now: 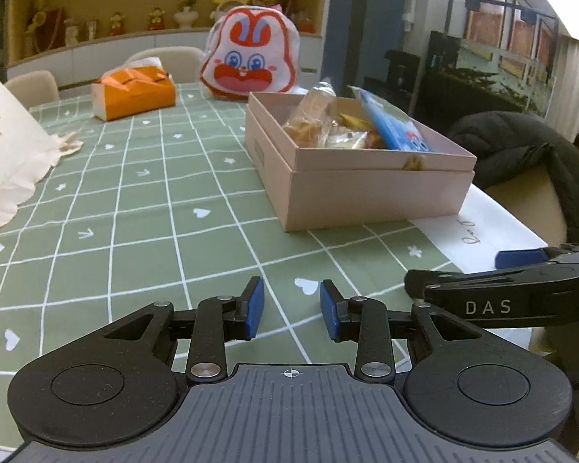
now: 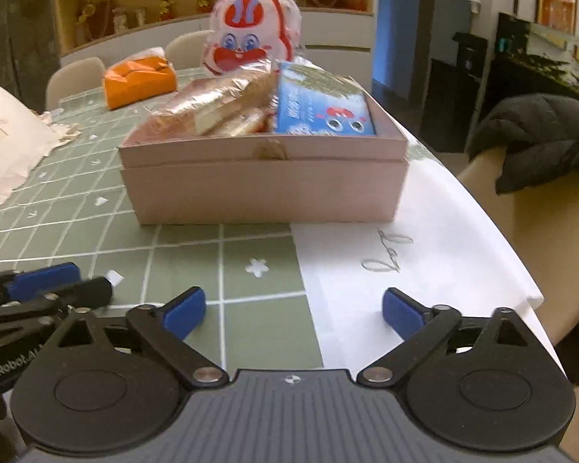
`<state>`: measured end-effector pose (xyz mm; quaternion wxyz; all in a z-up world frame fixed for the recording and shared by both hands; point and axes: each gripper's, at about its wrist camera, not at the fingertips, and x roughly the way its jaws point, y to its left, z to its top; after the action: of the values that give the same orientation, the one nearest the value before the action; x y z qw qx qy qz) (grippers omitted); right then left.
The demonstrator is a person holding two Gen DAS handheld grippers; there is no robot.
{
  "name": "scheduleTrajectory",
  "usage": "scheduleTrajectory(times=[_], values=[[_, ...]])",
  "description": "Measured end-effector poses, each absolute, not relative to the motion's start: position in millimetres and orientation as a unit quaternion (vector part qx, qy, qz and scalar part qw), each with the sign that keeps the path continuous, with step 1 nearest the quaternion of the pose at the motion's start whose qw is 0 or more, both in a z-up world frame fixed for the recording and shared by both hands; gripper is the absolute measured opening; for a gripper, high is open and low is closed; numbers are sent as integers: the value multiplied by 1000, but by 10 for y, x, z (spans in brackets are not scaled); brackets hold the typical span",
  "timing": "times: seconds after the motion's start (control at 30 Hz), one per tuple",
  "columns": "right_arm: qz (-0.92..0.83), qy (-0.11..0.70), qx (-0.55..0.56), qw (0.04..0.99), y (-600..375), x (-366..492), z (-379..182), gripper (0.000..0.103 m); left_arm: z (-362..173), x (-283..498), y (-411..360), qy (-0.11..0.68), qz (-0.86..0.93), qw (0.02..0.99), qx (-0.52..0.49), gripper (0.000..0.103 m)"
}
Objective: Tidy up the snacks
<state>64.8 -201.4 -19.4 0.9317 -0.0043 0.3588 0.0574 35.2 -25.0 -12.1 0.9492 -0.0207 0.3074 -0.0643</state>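
Snacks (image 2: 251, 104) in box (image 2: 266, 193), on table (image 2: 227, 270)

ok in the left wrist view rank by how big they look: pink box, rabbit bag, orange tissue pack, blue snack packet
1. pink box, clearly largest, though also nearest the camera
2. rabbit bag
3. orange tissue pack, close to the rabbit bag, so that order is unsure
4. blue snack packet, smallest, partly hidden inside the box
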Motion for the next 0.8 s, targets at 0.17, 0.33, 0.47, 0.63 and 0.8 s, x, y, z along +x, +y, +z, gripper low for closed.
scheduleTrajectory(times=[0.17, 0.33, 0.47, 0.63, 0.8], values=[[46, 343, -1, 938, -2018, 601, -230, 103, -122, 382, -288, 308, -55, 950, -12, 37], [51, 335, -1, 941, -2042, 577, -238, 103, -129, 385, -358, 310, -47, 949, 10, 37], [52, 335, -2, 941, -2045, 578, -239, 103, -124, 377, -358, 310, -47, 950, 9, 37], [52, 335, -2, 941, -2045, 578, -239, 103, -124, 377, -354, 310, -47, 949, 8, 37], [52, 335, -2, 941, -2045, 579, -239, 103, -124, 377, -354, 310, -48, 949, 6, 37]])
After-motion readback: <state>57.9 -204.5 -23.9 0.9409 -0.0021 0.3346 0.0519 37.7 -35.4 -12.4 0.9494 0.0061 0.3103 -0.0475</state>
